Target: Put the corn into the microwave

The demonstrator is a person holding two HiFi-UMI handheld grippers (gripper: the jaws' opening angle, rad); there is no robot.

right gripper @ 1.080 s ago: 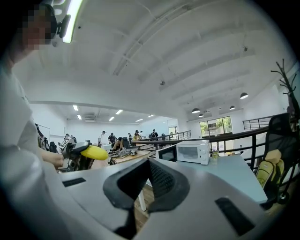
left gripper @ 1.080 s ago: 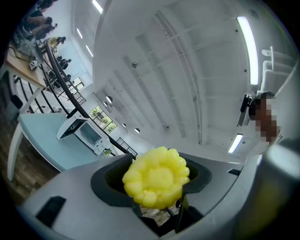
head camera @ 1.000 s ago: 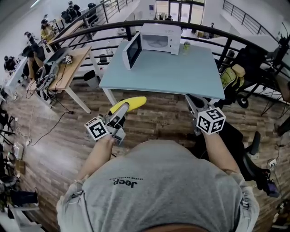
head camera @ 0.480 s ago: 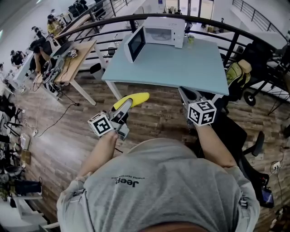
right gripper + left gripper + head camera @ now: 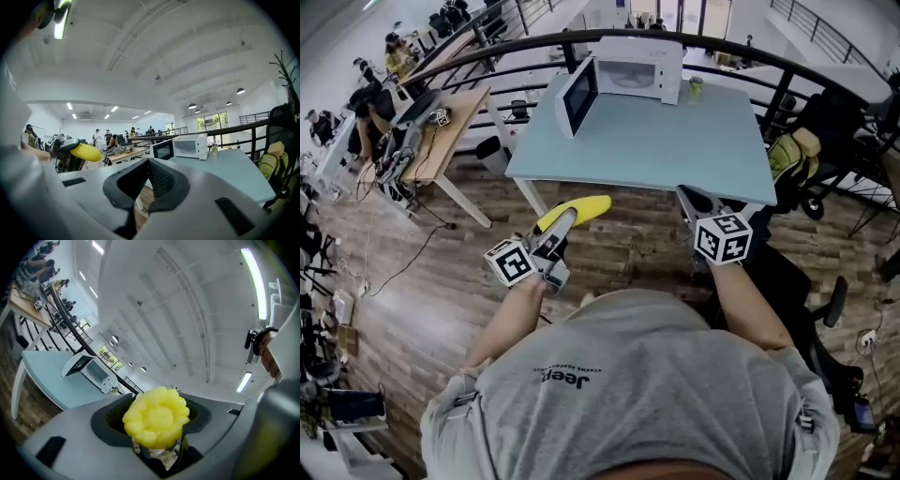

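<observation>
While the microwave (image 5: 639, 67) stands open on the table (image 5: 675, 141), the corn (image 5: 584, 207) is clamped lengthwise in the left gripper (image 5: 563, 221), tip protruding past the jaws; the right gripper (image 5: 687, 197) is closed, empty.

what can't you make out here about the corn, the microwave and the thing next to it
- microwave cavity: too small in the head view and the right gripper view to tell whether anything is inside.
- corn: the left gripper view shows only its end; the rest is hidden behind that end.
- small green container beside the microwave: too small in both those views to read or identify.
</observation>
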